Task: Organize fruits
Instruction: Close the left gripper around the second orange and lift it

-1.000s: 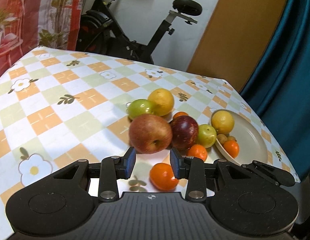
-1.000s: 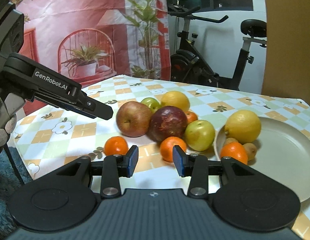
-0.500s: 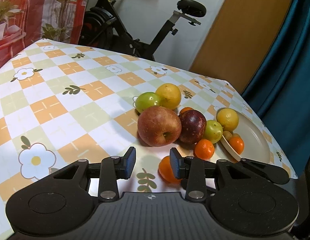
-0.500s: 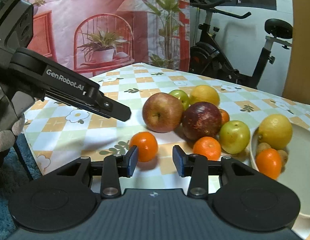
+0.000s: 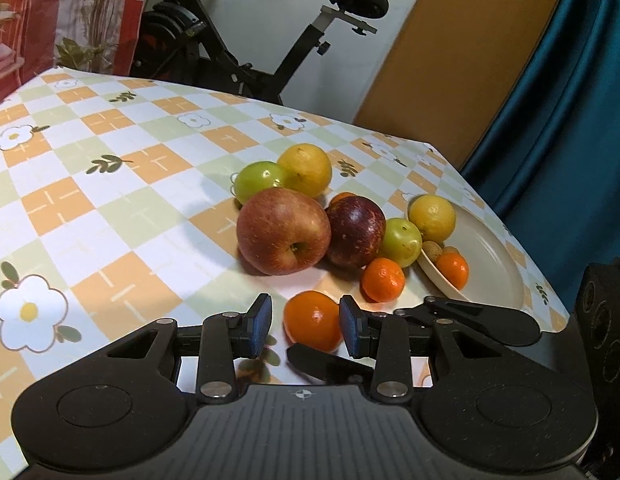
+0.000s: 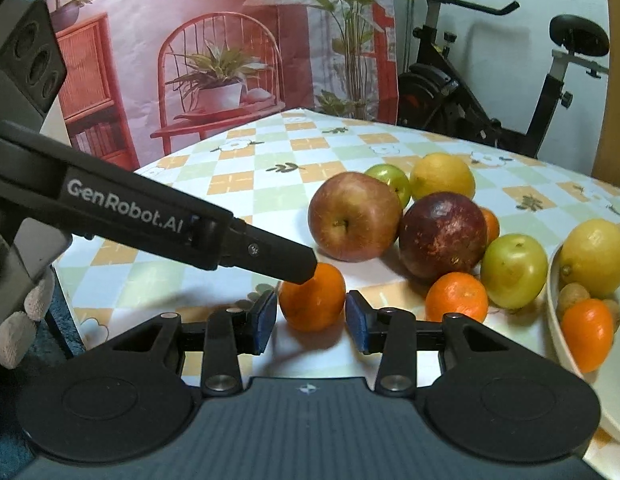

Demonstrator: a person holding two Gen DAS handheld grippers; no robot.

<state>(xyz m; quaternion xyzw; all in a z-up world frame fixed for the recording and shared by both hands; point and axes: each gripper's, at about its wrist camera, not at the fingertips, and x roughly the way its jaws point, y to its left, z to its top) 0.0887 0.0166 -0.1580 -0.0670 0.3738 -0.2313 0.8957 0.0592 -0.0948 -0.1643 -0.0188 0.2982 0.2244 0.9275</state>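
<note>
A loose orange mandarin [image 5: 312, 319] [image 6: 312, 297] lies on the checked tablecloth between the open fingers of both grippers. My left gripper [image 5: 304, 330] is open around it; its finger [image 6: 270, 258] shows from the left in the right wrist view, touching the fruit's top. My right gripper [image 6: 311, 326] is open with the mandarin between its pads. Behind lie a red apple [image 5: 283, 230] [image 6: 354, 216], a dark red fruit [image 5: 356, 230] [image 6: 442, 234], green fruits, a lemon [image 5: 306, 169] and a second mandarin [image 5: 383, 279] [image 6: 456, 297]. A cream plate [image 5: 494, 264] [image 6: 566, 344] holds a lemon, a mandarin and small brown fruits.
The table's front edge lies just below both grippers, its right edge just past the plate. An exercise bike [image 5: 246, 48] stands behind the table, a teal curtain [image 5: 558, 100] to the right, a printed backdrop [image 6: 190, 60] to the left.
Both grippers have moved in on the loose mandarin: it now sits between the fingers of each. The fruit pile and plate have not moved.
</note>
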